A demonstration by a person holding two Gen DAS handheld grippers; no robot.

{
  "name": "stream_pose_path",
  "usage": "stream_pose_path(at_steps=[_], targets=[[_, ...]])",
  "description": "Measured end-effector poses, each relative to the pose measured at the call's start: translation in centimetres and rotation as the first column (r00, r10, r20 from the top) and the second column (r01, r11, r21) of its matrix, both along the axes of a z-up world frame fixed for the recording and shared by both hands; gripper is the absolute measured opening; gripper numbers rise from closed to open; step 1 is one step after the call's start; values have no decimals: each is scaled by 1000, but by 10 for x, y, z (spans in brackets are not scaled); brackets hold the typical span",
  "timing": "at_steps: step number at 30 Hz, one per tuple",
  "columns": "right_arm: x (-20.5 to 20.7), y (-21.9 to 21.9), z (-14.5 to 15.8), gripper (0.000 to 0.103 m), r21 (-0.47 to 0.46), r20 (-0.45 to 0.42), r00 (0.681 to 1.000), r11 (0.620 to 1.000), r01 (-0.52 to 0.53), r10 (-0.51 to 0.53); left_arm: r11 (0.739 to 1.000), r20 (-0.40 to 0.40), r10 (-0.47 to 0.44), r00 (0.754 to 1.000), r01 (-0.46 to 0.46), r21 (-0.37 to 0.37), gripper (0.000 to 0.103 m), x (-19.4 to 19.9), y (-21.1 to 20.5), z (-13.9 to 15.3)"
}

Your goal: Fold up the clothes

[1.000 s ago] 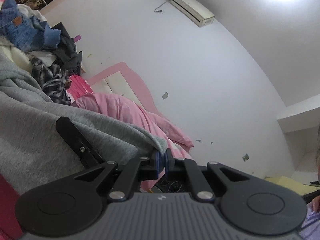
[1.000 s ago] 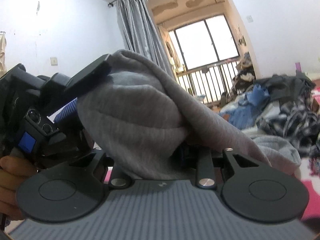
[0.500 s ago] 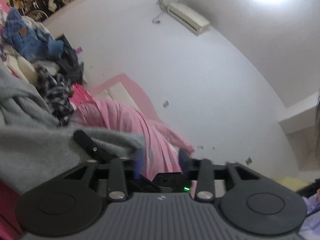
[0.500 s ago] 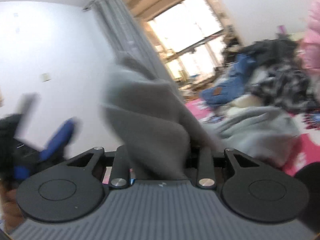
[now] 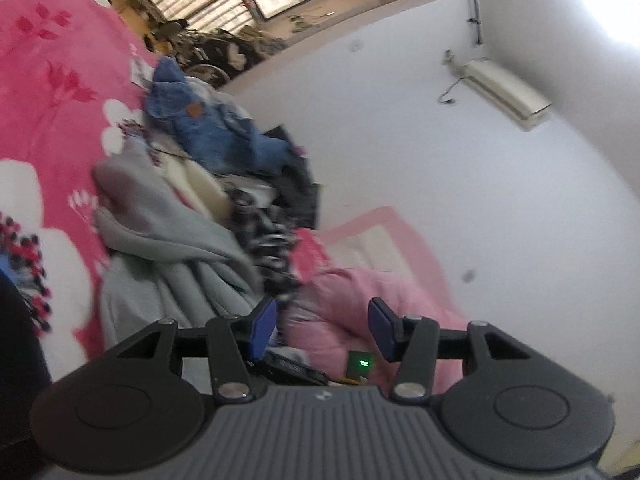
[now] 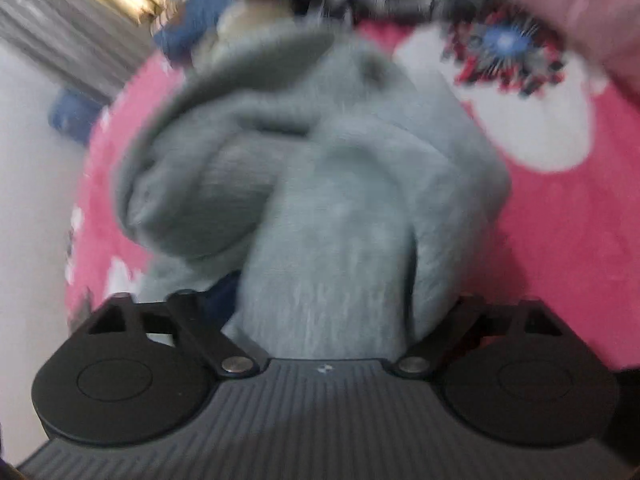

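Writing: none legible, only a tan patch on the blue jeans [image 5: 208, 136] in the clothes pile. Left gripper [image 5: 320, 326] tilted, blue pads wide apart, empty. Right gripper [image 6: 320, 308] aimed down; one grey sweatshirt [image 6: 320, 184] bunched mid-bedspread [image 6: 560, 220] drapes between its spread linkage, grip indeterminate.

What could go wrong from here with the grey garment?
The left gripper is open and holds nothing, so the grey garment is bunched in a heap on the pink blanket; any fold may set in creases. Cloth hides the right gripper's fingertips, so its hold cannot be judged and the fabric may slip. The garment also lies against the clothes pile, so a pull might drag other items along.
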State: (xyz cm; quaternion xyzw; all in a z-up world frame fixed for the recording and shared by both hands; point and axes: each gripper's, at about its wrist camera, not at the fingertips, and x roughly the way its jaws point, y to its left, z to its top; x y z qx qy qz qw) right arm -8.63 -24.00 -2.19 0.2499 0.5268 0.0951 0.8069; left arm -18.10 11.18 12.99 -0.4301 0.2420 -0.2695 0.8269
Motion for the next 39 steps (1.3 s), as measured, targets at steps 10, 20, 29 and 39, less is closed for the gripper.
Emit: stream_pose_path(at_steps=[10, 20, 29, 39], targets=[[-47, 14, 43, 94, 75, -119, 963, 969, -235, 243, 971, -215, 102, 971, -50, 234, 51, 113, -13, -23], [-99, -31, 119, 94, -68, 75, 995, 996, -61, 66, 991, -343, 132, 930, -120, 54, 55, 181, -13, -91], [-88, -41, 119, 94, -126, 303, 952, 988, 92, -50, 964, -434, 220, 874, -262, -39, 62, 192, 11, -134], [-60, 27, 80, 94, -159, 344, 938, 987, 13, 43, 953, -294, 242, 925, -283, -109, 15, 216, 4, -137]])
